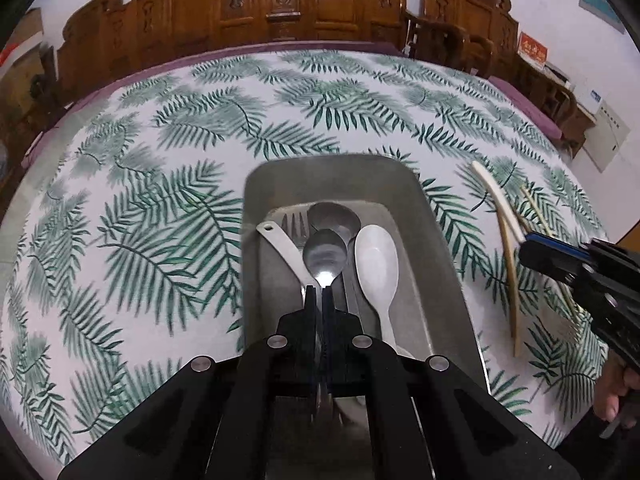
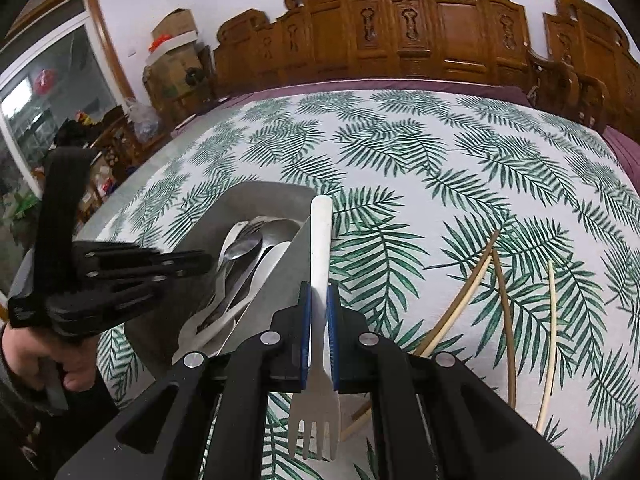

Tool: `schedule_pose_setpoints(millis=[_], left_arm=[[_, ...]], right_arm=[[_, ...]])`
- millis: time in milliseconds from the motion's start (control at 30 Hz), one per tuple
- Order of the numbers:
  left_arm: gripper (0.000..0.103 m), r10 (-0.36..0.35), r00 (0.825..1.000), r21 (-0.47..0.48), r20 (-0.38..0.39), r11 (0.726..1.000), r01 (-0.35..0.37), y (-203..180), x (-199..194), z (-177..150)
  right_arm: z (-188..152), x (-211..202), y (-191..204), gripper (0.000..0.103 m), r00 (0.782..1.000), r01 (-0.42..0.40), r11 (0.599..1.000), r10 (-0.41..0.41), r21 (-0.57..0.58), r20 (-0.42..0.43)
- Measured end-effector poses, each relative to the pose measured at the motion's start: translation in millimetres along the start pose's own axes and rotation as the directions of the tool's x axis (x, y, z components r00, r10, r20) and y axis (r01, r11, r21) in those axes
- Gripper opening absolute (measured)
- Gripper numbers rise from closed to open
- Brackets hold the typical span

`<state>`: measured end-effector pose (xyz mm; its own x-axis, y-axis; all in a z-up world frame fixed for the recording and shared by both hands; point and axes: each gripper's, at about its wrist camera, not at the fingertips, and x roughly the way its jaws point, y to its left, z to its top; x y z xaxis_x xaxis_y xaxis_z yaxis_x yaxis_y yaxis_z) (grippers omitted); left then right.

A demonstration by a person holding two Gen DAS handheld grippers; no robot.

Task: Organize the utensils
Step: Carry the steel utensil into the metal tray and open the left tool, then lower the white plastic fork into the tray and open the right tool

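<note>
Rightward, tablecloth (image 2: pixel 460 152) beyond tray (image 2: pixel 276 192) lies seemingly open.

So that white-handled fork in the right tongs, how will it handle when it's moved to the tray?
The fork is probably stiff and light. Its smooth handle is pinched mid-length by the right tongs, tines hanging toward the camera, so it may pivot or slip.

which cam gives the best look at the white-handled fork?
Right wrist view: the white-handled fork runs full length between the right gripper pads, tines toward the lens. The left wrist view shows only its handle reaching past that gripper.
</note>
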<state>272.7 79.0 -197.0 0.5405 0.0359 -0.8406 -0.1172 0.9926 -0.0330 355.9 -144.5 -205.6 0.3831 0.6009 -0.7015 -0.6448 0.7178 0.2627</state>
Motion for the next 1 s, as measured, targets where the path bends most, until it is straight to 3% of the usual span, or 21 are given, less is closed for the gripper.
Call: schedule_pose_setpoints(millis=[233, 300, 367, 567, 1000], left_arm=[[0.003, 0.002, 0.997, 0.024, 0.072, 1.0, -0.004, 12.0, -50.4, -9.8], [0.009, 0.006, 0.995, 0.023, 0.095, 1.0, -0.008, 18.3, -64.9, -13.4], [0.021, 0.0, 0.994, 0.012, 0.11, 1.0, -0.001, 25.7, -75.6, -15.9], [0.039, 0.013, 0.991, -0.005, 0.132, 1.0, -0.013, 41.8, -98.3, -26.1], [0.046, 0.063, 0.988, -0.033, 0.143, 0.998, -0.059, 74.0, -123.7, -45.2]], right_arm=[[14.4, -11.5, 23.9, 0.009, 1.0, 0.01, 1.0, -0.01, 0.003, 0.025], [16.6, -9.8, 35.1, 0.009, 1.0, 0.0, 1.0, 0.0, 0.005, 0.024], [18.2, -4.9, 46.5, 0.009, 1.0, -0.008, 1.0, 0.008, 0.004, 0.017], [17.6, 26.8, 73.5, 0.009, 0.998, -0.042, 0.999, 0.043, 0.024, -0.036], [20.9, 67.9, 98.3, 0.009, 0.993, -0.078, 0.992, 0.086, 0.099, -0.08]])
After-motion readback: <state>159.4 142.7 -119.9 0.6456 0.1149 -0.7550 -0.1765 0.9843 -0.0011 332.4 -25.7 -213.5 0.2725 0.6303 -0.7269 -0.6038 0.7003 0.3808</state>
